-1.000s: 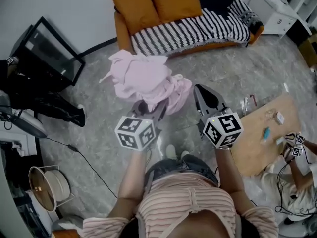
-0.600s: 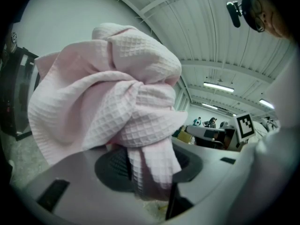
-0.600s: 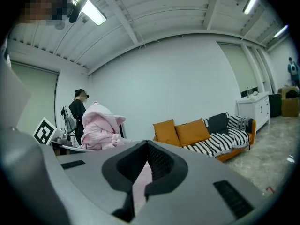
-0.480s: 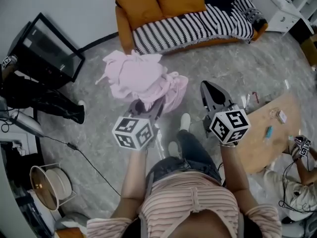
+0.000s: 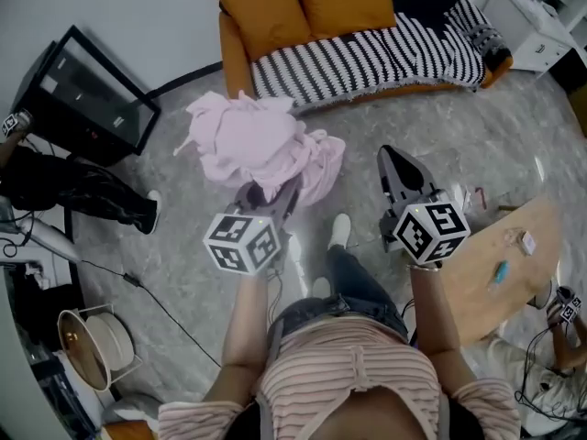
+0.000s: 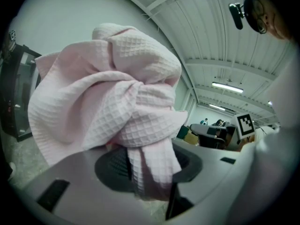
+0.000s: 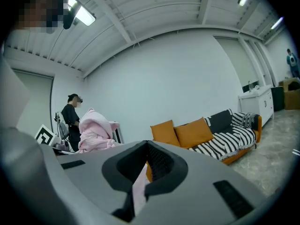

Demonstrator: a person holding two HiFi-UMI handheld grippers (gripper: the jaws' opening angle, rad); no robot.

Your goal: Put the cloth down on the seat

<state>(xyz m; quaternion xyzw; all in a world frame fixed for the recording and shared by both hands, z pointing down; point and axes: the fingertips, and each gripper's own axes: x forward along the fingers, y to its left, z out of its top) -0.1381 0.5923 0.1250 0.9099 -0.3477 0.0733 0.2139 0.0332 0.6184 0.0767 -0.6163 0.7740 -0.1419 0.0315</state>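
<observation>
One pink waffle-weave cloth (image 5: 261,145), bunched into a loose bundle, up in the air over the grey marbled floor (image 5: 183,246). Not on the seat yet: well short of the sofa (image 5: 231,51). Lower fold pinched in the left tool (image 5: 272,193), with a narrow strip of fabric squeezed between the jaws and the rest billowing out above them. To the right and apart from the cloth, the right tool (image 5: 396,165), jaws pressed together at the tips, gripping nothing. Beyond, on the sofa, two orange cushions (image 5: 303,7) and a black-and-white striped blanket (image 5: 385,49). At the far right, a wooden tabletop (image 5: 500,269).
</observation>
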